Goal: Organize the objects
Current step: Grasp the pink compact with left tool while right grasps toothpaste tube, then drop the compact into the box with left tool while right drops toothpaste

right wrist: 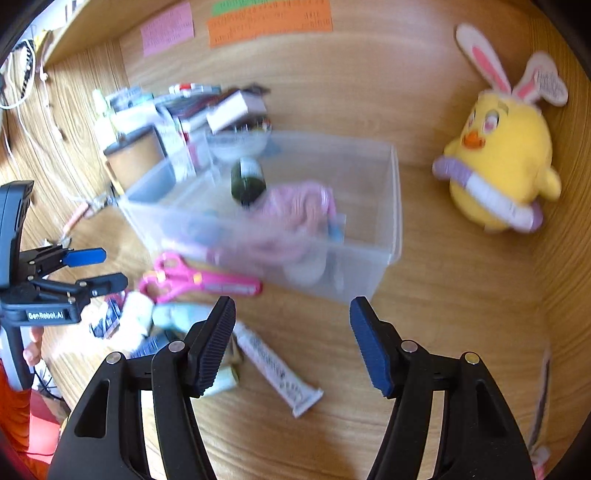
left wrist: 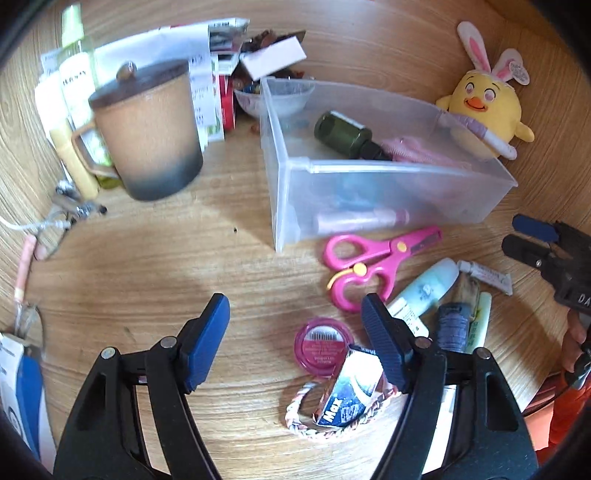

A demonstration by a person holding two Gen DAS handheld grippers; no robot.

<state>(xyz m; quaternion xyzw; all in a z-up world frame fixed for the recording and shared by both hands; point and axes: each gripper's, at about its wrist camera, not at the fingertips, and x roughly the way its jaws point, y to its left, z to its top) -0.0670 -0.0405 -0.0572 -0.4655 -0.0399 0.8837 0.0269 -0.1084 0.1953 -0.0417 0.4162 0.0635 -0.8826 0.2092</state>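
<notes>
A clear plastic bin stands on the wooden desk and holds a dark green bottle and a pink cloth. Pink scissors lie in front of it. Near them lie a pink round jar, a small "Max" box on a braided ring, tubes and a white tube. My left gripper is open and empty above the desk, the jar and box between its fingers. My right gripper is open and empty, in front of the bin.
A lidded brown mug stands at left with bottles and paper boxes behind it. A yellow chick plush sits right of the bin. Cables and a keyring lie at far left. Coloured notes hang on the back wall.
</notes>
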